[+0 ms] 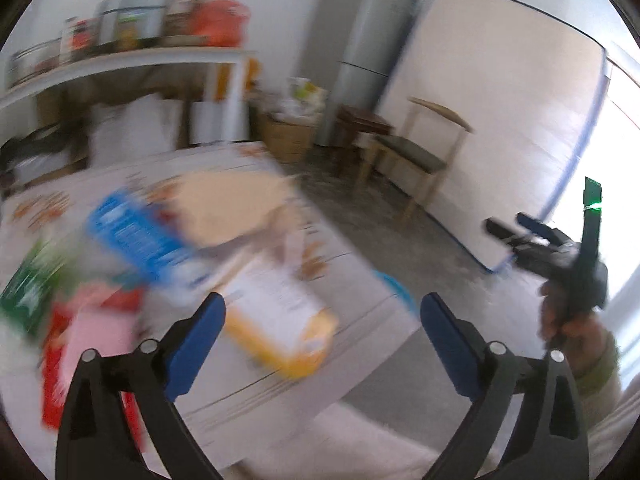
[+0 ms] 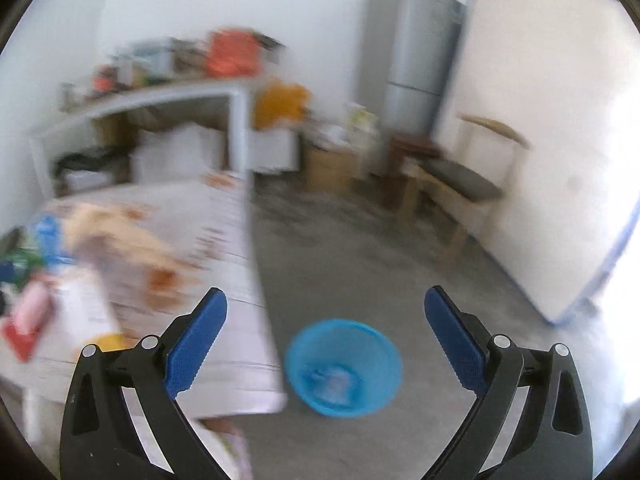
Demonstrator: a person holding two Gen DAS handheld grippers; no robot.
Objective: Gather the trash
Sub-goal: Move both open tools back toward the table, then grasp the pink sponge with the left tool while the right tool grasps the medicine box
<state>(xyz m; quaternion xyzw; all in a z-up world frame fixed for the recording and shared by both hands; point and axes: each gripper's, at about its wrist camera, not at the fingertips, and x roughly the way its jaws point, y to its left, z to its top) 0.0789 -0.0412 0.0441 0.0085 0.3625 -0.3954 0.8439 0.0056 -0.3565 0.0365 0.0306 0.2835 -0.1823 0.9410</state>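
Presently: left gripper [image 1: 323, 322] and right gripper [image 2: 325, 318], jaws spread wide, nothing between them. Trash, a yellow-edged carton [image 1: 280, 320] and blue box [image 1: 140, 236], lies on the table [image 1: 360, 352]; blue basket [image 2: 344, 368] stands on the floor beside it. Risk: heavy blur suggests haste, so a grab may miss or knock cartons off.
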